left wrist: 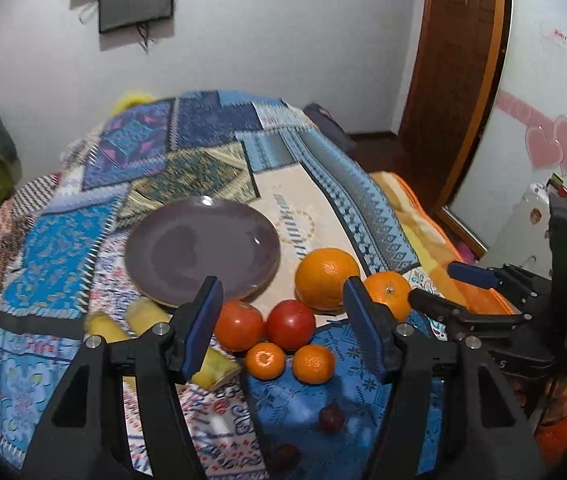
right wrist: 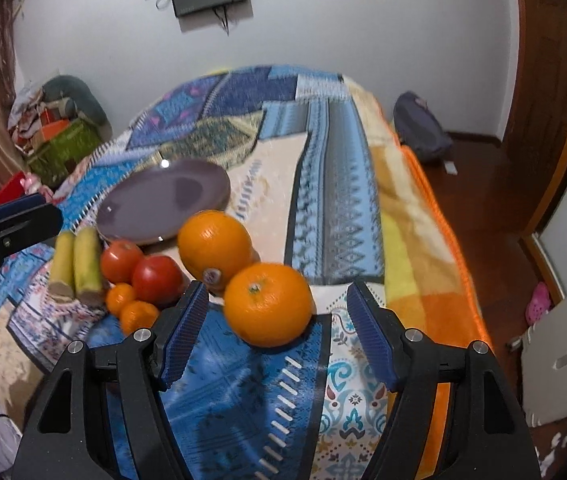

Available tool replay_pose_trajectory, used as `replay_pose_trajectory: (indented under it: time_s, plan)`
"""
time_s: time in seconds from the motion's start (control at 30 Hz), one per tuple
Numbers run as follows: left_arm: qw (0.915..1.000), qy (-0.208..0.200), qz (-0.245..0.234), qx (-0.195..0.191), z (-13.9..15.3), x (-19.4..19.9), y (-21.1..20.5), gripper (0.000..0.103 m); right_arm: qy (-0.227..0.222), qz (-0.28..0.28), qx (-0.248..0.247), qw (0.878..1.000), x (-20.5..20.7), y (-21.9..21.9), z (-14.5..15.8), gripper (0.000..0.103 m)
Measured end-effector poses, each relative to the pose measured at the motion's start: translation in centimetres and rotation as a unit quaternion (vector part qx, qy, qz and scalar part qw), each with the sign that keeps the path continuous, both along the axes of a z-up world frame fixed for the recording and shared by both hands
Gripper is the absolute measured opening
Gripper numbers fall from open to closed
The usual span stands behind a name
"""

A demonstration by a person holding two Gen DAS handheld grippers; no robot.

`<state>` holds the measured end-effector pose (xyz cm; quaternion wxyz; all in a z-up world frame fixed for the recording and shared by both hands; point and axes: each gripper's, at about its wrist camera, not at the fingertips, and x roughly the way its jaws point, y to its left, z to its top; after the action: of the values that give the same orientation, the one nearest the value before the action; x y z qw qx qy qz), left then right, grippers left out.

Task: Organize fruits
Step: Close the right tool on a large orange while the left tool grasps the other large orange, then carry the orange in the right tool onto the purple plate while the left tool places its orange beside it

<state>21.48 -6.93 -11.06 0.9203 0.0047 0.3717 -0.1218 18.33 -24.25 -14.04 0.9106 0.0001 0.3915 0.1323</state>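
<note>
A purple plate (left wrist: 187, 240) lies empty on a patchwork-covered bed; it also shows in the right wrist view (right wrist: 143, 208). In front of it lie two tomatoes (left wrist: 289, 324), two small mandarins (left wrist: 313, 363), a big orange (left wrist: 326, 278), a smaller orange (left wrist: 389, 292) and yellow corn pieces (left wrist: 145, 314). My left gripper (left wrist: 283, 328) is open above the tomatoes and mandarins, holding nothing. My right gripper (right wrist: 277, 332) is open with the smaller orange (right wrist: 267, 304) between its fingers, untouched; the big orange (right wrist: 215, 246) is behind it.
A dark plum-like fruit (left wrist: 331, 419) lies on the blue cloth near me. The bed's orange blanket edge (right wrist: 455, 264) drops off to the wooden floor on the right. A wooden door (left wrist: 451, 80) and a bag (right wrist: 421, 128) are beyond.
</note>
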Motion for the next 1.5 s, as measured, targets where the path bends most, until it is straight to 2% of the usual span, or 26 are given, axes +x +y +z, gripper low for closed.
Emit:
replay_pose_trajectory:
  time_s: [0.33, 0.53, 0.63, 0.83, 1.13, 1.3, 1.5]
  plan:
    - [0.9983, 0.054, -0.021, 0.0, -3.1, 4.1, -1.5, 0.063, 0.052, 0.02, 0.003, 0.998, 2.4, 0.9, -2.5, 0.069]
    - [0.996, 0.084, -0.03, -0.003, -4.7, 6.2, -2.3, 0.069, 0.086, 0.041, -0.002, 0.995, 3.0, 1.5, -3.9, 0.069]
    - [0.9949, 0.095, -0.034, -0.006, -5.3, 6.8, -2.9, 0.069, 0.085, 0.044, 0.009, 0.995, 2.7, 1.1, -3.8, 0.065]
    - [0.993, 0.108, -0.048, -0.007, -6.1, 8.3, -4.5, 0.069, 0.08, 0.033, 0.009, 0.996, 2.5, 0.0, -3.3, 0.064]
    - [0.9867, 0.15, -0.054, -0.032, -8.0, 10.4, -5.6, 0.07, 0.078, -0.001, 0.031, 0.996, 2.8, -2.4, -2.7, 0.064]
    - [0.9838, 0.169, -0.052, -0.029, -9.2, 11.2, -6.2, 0.07, 0.074, -0.012, 0.038, 0.996, 2.9, -2.9, -2.4, 0.064]
    - [0.9852, 0.16, -0.056, -0.027, -9.2, 10.9, -6.2, 0.069, 0.072, -0.015, 0.042, 0.996, 2.9, -2.9, -2.1, 0.064]
